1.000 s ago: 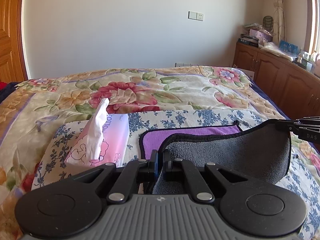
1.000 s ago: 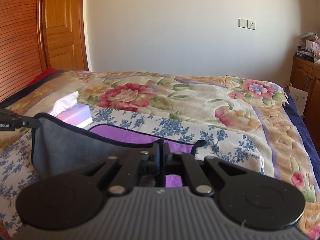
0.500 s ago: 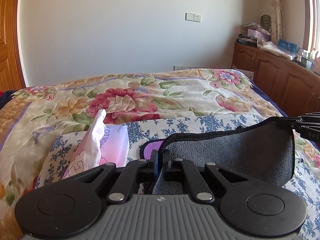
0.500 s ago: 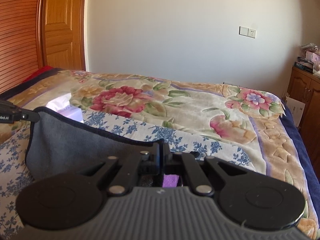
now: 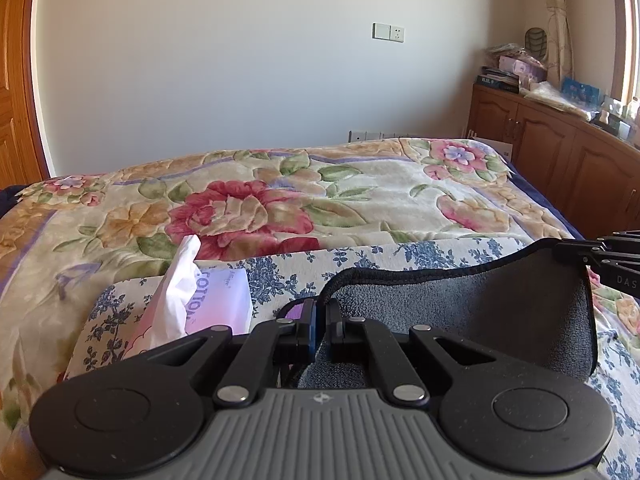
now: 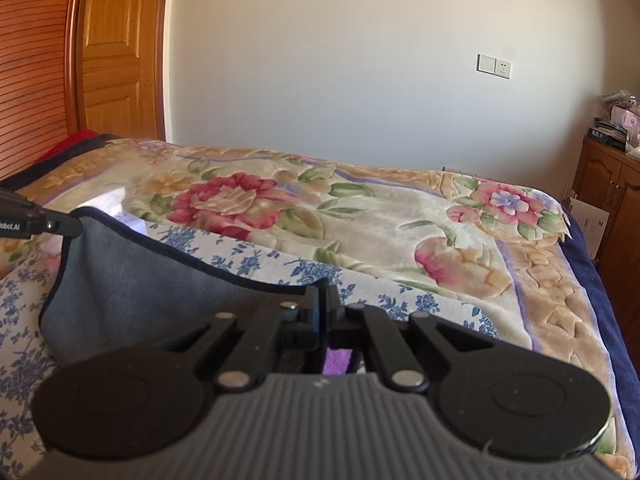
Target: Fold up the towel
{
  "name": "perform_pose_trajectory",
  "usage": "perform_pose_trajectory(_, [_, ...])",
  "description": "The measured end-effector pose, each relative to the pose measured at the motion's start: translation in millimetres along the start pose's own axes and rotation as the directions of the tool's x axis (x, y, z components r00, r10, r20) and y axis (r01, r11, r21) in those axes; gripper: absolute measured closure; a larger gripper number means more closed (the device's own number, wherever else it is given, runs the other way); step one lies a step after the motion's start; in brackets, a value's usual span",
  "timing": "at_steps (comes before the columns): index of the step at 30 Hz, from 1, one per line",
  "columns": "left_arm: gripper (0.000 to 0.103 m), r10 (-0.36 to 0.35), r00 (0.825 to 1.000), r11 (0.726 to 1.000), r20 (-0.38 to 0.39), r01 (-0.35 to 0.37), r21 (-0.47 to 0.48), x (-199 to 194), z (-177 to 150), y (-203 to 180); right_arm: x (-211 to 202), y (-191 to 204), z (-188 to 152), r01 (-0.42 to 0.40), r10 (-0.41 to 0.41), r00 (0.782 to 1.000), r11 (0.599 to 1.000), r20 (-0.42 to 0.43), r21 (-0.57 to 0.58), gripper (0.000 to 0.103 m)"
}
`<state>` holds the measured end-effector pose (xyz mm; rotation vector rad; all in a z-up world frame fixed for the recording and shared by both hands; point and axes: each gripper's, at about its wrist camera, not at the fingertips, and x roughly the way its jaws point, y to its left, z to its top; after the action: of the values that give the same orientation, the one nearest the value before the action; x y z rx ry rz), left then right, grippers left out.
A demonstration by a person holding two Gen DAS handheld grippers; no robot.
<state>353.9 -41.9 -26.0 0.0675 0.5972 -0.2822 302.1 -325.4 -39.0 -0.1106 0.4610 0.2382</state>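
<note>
The towel is grey on one side and purple on the other, with a dark hem. It is lifted off the blue-flowered cloth on the bed. My left gripper is shut on its near left corner. My right gripper is shut on its near right corner. The grey side hangs stretched between them. A sliver of purple shows under the right gripper. The right gripper's tip shows at the right edge of the left wrist view. The left gripper's tip shows at the left edge of the right wrist view.
A pink tissue box with a white tissue sticking up lies left of the towel. The bed carries a big floral blanket. Wooden cabinets stand to the right, a wooden door to the left.
Both grippers have raised the towel's near edge and carried it forward. The grey side now covers nearly all the purple that showed before.
</note>
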Motion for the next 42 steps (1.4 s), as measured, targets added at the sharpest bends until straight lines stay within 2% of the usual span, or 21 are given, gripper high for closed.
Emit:
perform_pose_trajectory(18, [0.098, 0.033, 0.999, 0.999, -0.022, -0.033, 0.006, 32, 6, 3, 31, -10, -7, 0.040, -0.040, 0.999, 0.999, -0.021, -0.034, 0.100])
perform_pose_trajectory(42, [0.098, 0.066, 0.996, 0.998, -0.062, -0.066, -0.005, 67, -1, 9, 70, -11, -21, 0.066, -0.069, 0.996, 0.996, -0.058, -0.062, 0.100])
